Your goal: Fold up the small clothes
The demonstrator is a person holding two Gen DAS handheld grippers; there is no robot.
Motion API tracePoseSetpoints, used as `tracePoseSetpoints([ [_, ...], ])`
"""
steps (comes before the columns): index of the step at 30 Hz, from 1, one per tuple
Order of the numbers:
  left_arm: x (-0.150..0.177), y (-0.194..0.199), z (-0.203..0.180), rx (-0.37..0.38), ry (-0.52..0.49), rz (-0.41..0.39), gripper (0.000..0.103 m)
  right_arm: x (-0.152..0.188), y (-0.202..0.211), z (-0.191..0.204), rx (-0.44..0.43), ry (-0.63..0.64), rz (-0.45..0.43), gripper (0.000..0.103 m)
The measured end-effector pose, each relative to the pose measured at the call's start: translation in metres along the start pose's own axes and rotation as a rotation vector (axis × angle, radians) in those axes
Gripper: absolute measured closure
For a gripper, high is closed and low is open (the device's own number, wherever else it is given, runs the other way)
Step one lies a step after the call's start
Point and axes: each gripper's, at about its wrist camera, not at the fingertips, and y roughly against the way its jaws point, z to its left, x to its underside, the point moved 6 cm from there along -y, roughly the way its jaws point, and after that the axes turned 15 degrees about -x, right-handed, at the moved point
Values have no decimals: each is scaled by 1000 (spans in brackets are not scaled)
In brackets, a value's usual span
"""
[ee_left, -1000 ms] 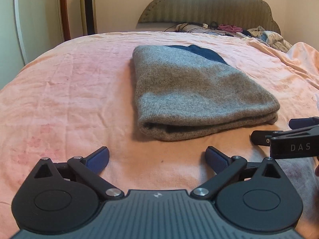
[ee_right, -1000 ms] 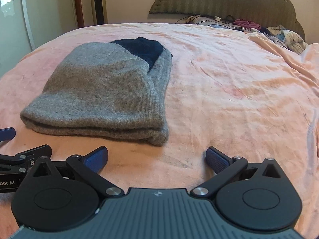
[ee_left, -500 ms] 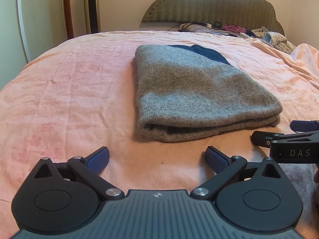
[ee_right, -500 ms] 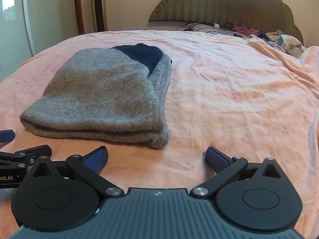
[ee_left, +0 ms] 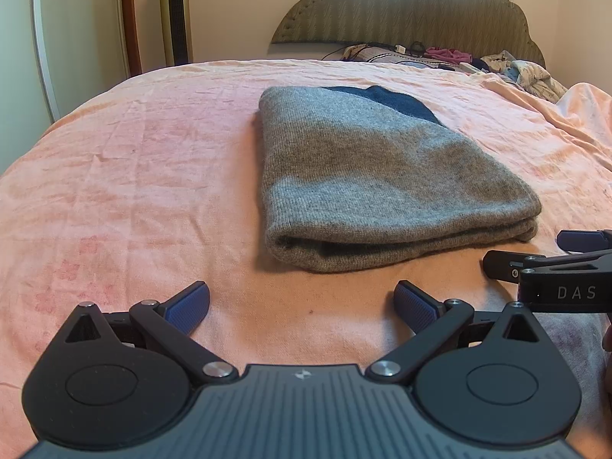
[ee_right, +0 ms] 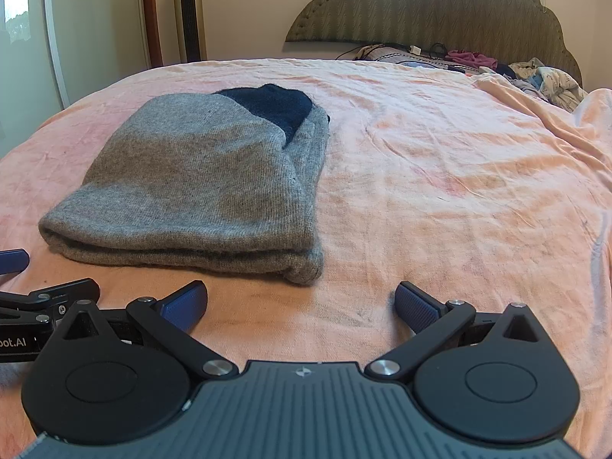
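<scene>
A folded grey knit garment (ee_left: 375, 176) with a dark navy part showing at its far end lies flat on the pink bedsheet (ee_left: 134, 176), just ahead of both grippers. The left gripper (ee_left: 302, 302) is spread wide and empty, its blue pads clear of the fabric; the right gripper (ee_right: 302, 302) beside it is likewise released, holding nothing

"DAS" on the right hand-held gripper (ee_left: 573, 264), "oot.AI" on the left hand-held gripper (ee_right: 23, 321)
</scene>
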Motion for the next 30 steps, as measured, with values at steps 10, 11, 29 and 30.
tracePoseSetpoints([
  [10,-2,0,-2,-15,-6,21,0,0,0,0,-1,-2,-1,0],
  [11,-3,-1,-2,-18,-6,25,0,0,0,0,1,-1,-1,0],
  [29,-2,-1,-3,-25,9,8,0,1,1,1,12,-5,-11,0],
  [30,-2,-1,-3,-26,8,9,0,2,1,2,15,-5,-12,0],
])
